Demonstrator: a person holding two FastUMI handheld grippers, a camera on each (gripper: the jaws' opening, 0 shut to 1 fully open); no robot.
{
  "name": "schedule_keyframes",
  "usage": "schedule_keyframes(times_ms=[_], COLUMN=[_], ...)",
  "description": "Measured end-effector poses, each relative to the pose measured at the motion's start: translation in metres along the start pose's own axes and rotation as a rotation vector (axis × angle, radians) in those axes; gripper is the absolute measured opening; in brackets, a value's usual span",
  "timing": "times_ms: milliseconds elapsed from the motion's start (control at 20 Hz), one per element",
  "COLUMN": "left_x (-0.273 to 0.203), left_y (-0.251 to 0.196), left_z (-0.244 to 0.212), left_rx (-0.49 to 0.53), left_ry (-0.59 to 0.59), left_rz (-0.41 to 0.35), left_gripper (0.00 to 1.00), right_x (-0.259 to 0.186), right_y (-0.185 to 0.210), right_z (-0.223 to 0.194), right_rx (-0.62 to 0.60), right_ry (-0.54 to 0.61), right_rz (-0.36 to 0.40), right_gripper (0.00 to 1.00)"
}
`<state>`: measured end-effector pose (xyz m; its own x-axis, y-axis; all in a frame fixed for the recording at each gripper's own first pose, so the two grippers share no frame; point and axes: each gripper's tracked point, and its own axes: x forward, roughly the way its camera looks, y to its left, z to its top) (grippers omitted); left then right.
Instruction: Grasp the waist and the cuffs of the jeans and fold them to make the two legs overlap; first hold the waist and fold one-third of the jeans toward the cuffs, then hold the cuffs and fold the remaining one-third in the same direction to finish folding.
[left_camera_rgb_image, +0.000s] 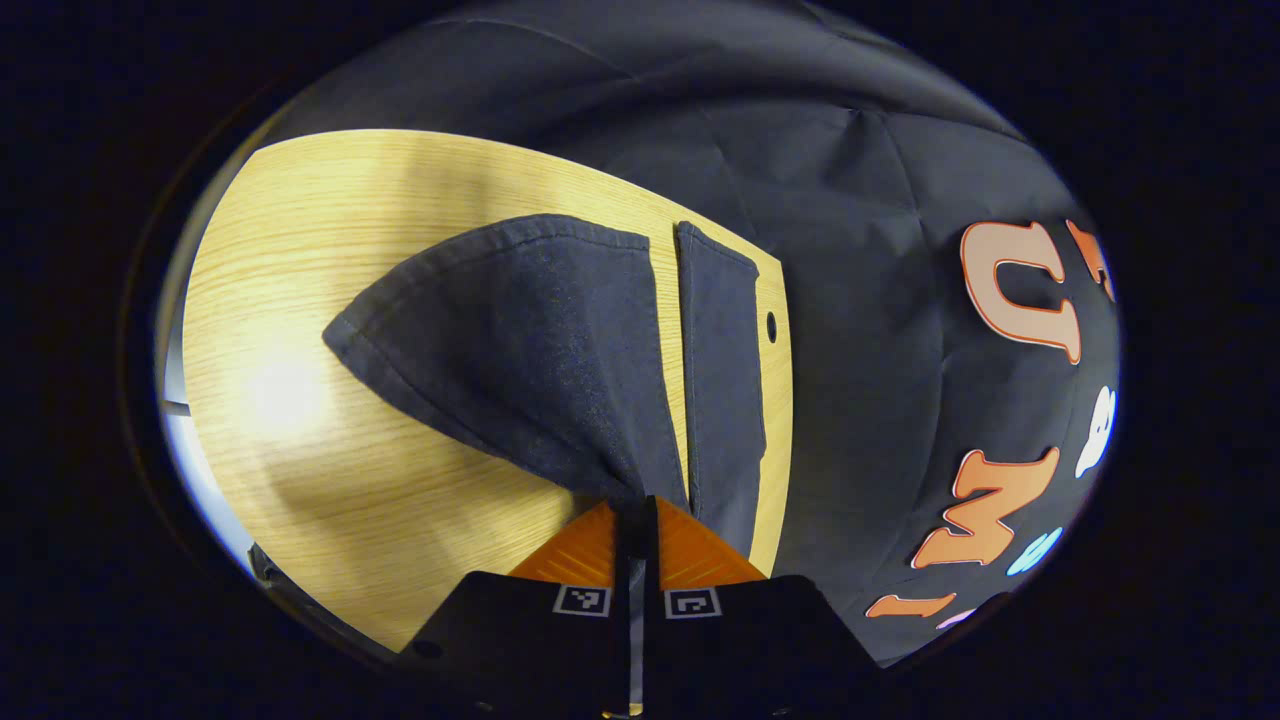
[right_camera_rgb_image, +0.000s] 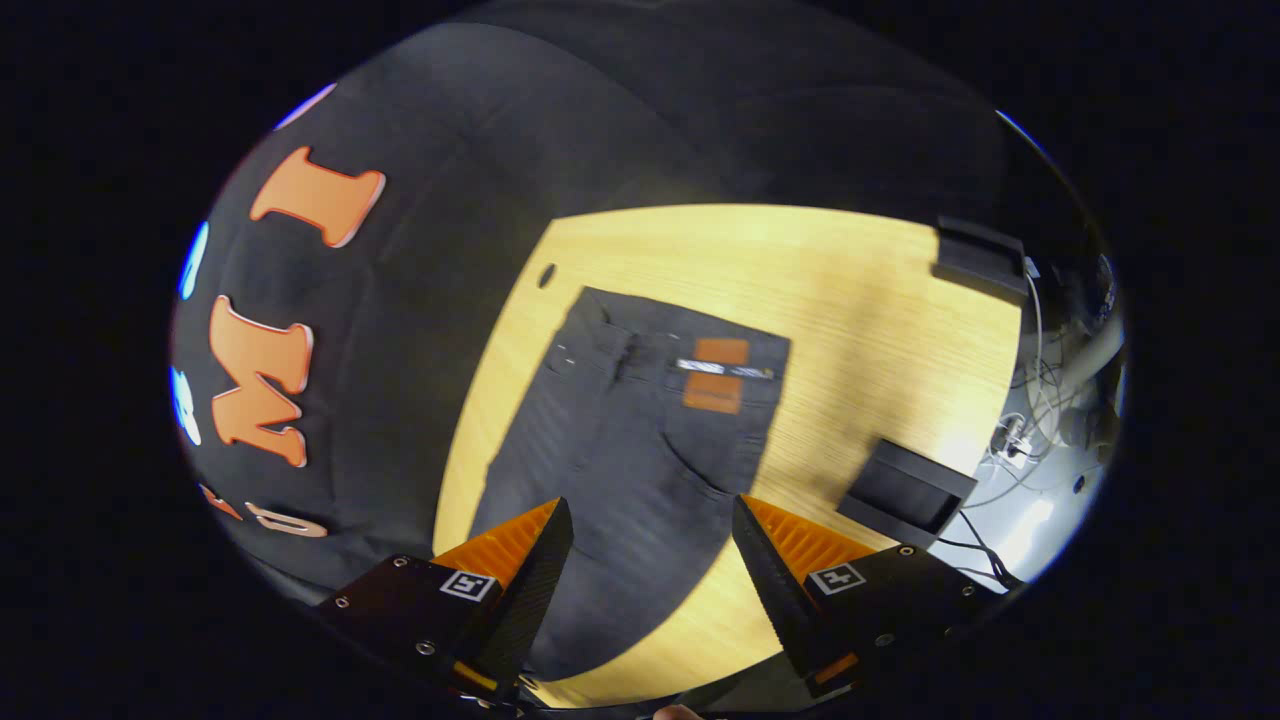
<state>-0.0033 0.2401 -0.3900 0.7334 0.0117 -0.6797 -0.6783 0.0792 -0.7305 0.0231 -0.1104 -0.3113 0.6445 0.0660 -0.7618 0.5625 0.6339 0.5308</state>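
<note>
My left gripper (left_camera_rgb_image: 637, 510): pinched on jeans (left_camera_rgb_image: 530, 350) cuff, leg lifted toward 12 o'clock over table (left_camera_rgb_image: 300, 300). My right gripper (right_camera_rgb_image: 650, 540): fingers spread above waist (right_camera_rgb_image: 690, 365). Black box (right_camera_rgb_image: 905, 490) at 3 o'clock.

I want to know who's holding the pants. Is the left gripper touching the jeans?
Touching. In the left gripper view, the left gripper is closed on a fold of the jeans, and the cloth runs straight in between its fingers with no gap.

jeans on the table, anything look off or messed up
Nothing damaged. The jeans lie flat at the waist, but the left claw is shut on one leg, pulling it up skewed from the other leg.
</note>
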Motion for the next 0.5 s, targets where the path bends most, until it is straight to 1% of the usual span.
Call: schedule_keyframes(times_ms=[100, 250, 350, 400, 500], left_x=[-0.006, -0.013, -0.016, -0.015, -0.016], left_y=[-0.003, -0.004, -0.007, -0.009, -0.008], left_z=[-0.001, -0.001, -0.001, -0.003, -0.004], left_rx=[0.011, 0.019, 0.015, 0.013, 0.014], left_ry=[0.002, 0.007, 0.006, 0.005, 0.006], left_rz=[0.002, 0.004, 0.004, 0.001, 0.002], left_gripper=[0.05, 0.05, 0.05, 0.05, 0.05], right_x=[0.012, 0.032, 0.038, 0.039, 0.043], right_y=[-0.015, -0.016, -0.014, -0.014, -0.011], right_z=[-0.011, -0.021, -0.019, -0.014, -0.006], right_rx=[0.022, 0.073, 0.1, 0.126, 0.154], right_ry=[0.038, 0.069, 0.079, 0.071, 0.059], right_rz=[-0.025, -0.031, -0.005, 0.006, 0.027], right_gripper=[0.98, 0.98, 0.98, 0.95, 0.91])
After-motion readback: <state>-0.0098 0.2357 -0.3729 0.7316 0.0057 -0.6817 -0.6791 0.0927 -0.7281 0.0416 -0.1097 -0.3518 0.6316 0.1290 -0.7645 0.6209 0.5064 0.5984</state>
